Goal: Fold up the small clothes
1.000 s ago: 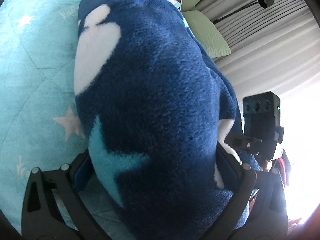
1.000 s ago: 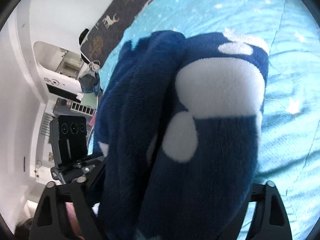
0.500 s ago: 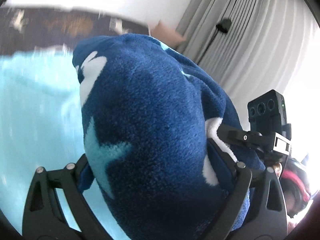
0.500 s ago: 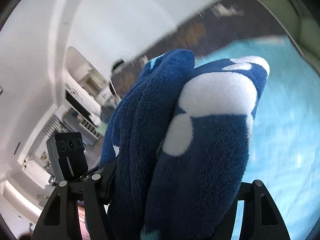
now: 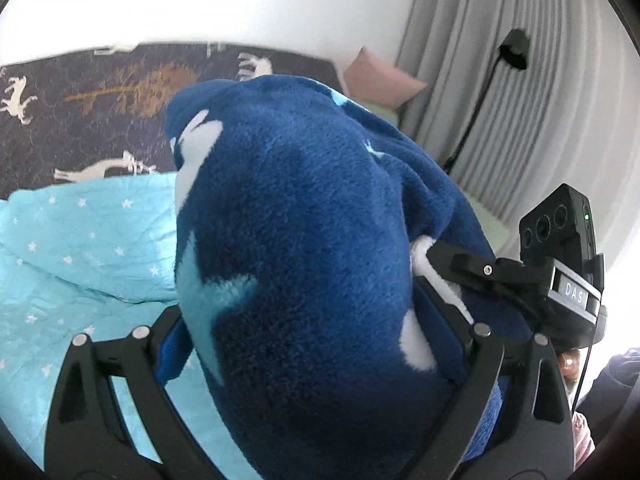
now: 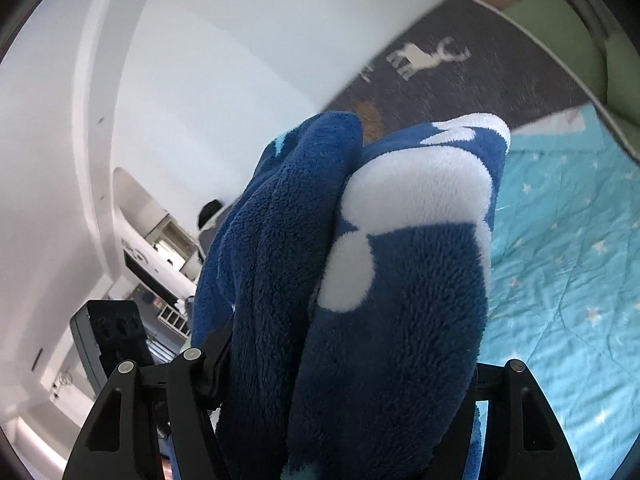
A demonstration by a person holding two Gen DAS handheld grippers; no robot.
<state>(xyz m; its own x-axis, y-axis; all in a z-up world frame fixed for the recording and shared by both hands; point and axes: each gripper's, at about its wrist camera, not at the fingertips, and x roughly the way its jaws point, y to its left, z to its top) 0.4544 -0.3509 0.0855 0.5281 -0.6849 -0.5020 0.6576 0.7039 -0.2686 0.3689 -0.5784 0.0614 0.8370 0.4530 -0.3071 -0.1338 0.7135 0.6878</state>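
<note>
You held the bundled blue fleece garment clear above the bed, the left claw and right claw each clamped wide on its thick folds; folding looked largely done, with setting down left.

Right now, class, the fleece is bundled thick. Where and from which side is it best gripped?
Probably as now: the fleece is folded into a thick bundle, so each gripper takes one end from its own side, jaws spanning all layers. The left gripper and right gripper both clamp it that way.
</note>
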